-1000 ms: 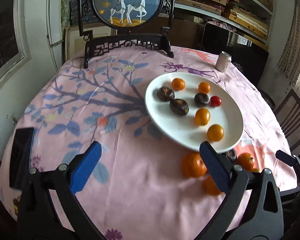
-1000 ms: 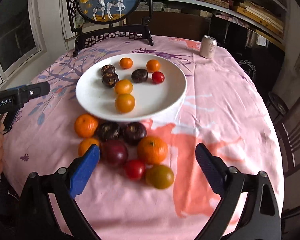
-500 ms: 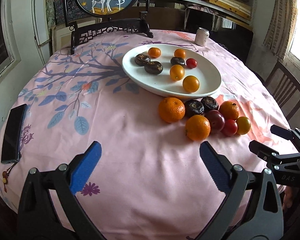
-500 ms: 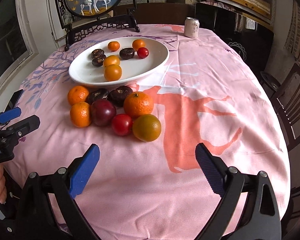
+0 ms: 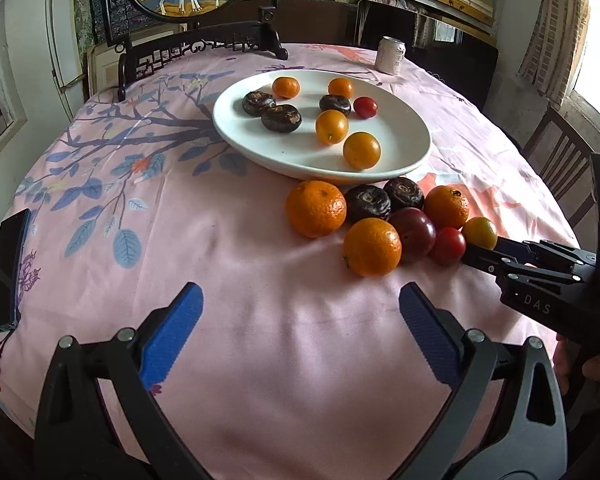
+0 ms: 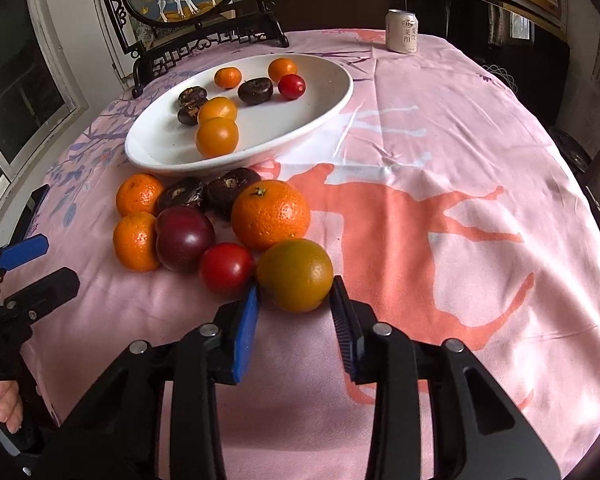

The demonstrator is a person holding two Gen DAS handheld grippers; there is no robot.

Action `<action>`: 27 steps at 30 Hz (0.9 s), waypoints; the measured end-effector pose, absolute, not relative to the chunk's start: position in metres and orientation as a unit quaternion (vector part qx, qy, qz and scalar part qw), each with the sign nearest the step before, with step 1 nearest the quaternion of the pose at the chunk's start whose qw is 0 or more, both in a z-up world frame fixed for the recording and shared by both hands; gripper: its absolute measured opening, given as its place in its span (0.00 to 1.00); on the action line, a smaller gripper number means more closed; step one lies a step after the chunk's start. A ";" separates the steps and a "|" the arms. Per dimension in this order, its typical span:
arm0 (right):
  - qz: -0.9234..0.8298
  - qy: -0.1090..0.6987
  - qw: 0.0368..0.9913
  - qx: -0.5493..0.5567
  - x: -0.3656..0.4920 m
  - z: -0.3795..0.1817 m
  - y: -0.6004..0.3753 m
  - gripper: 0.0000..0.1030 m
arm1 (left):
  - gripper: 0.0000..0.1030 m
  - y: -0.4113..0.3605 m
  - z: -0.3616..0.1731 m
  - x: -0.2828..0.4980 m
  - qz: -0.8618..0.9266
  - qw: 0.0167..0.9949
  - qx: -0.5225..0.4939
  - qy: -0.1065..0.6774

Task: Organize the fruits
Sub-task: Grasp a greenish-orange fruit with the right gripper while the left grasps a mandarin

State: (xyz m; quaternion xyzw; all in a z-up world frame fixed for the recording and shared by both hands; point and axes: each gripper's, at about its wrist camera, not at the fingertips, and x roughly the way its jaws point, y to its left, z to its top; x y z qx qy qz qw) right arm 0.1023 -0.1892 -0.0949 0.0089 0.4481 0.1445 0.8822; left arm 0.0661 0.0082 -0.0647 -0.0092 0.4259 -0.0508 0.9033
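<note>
Right wrist view has the right tongs (image 6: 294, 304) closing in on the greenish-orange round citrus fruit (image 6: 295, 275) that sits on the pink printed tablecloth (image 6: 440, 184) of the round table; their jaws have just been narrowing, and the blue pads (image 6: 247, 330) now flank the fruit on both sides, though whether they press on its skin cannot be told for sure. Just at 9 o'clock of that fruit lies a small red tomato (image 6: 226, 267), touching it or nearly so, and at 11 o'clock a large bumpy orange (image 6: 271, 215). Beyond these, a dark purple plum (image 6: 185, 238), two smaller oranges (image 6: 136, 241) and two wrinkled dark brown fruits (image 6: 231, 192) crowd together against the near rim of the white oval ceramic plate (image 6: 324, 108), which holds four small oranges, three dark fruits and one red tomato. A pale drinks can (image 6: 401, 31) stands upright at 1 o'clock, well apart. From the left wrist view, the left tongs (image 5: 300, 312) hang released over bare cloth, nothing between the blue pads, with the loose fruit cluster at 1 o'clock and a dark phone (image 5: 8, 270) lying near the table edge at 9 o'clock.
</note>
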 end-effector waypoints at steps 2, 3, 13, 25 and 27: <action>0.140 0.450 0.882 0.009 0.098 -0.094 -0.191 0.35 | 0.97 0.002 -0.067 0.071 -0.056 0.902 -0.007 0.429; 0.136 0.453 0.881 0.009 0.094 -0.095 -0.192 0.35 | 0.97 -0.002 -0.069 0.073 -0.056 0.901 -0.005 0.430; 0.138 0.446 0.884 0.002 0.066 -0.088 -0.200 0.35 | 0.73 -0.027 -0.092 0.105 -0.070 0.886 -0.017 0.458; 0.140 0.447 0.884 0.008 0.066 -0.089 -0.198 0.35 | 0.38 -0.020 -0.090 0.102 -0.086 0.886 -0.038 0.453; 0.145 0.442 0.885 0.006 0.064 -0.086 -0.194 0.35 | 0.38 -0.014 -0.085 0.097 -0.086 0.888 -0.046 0.450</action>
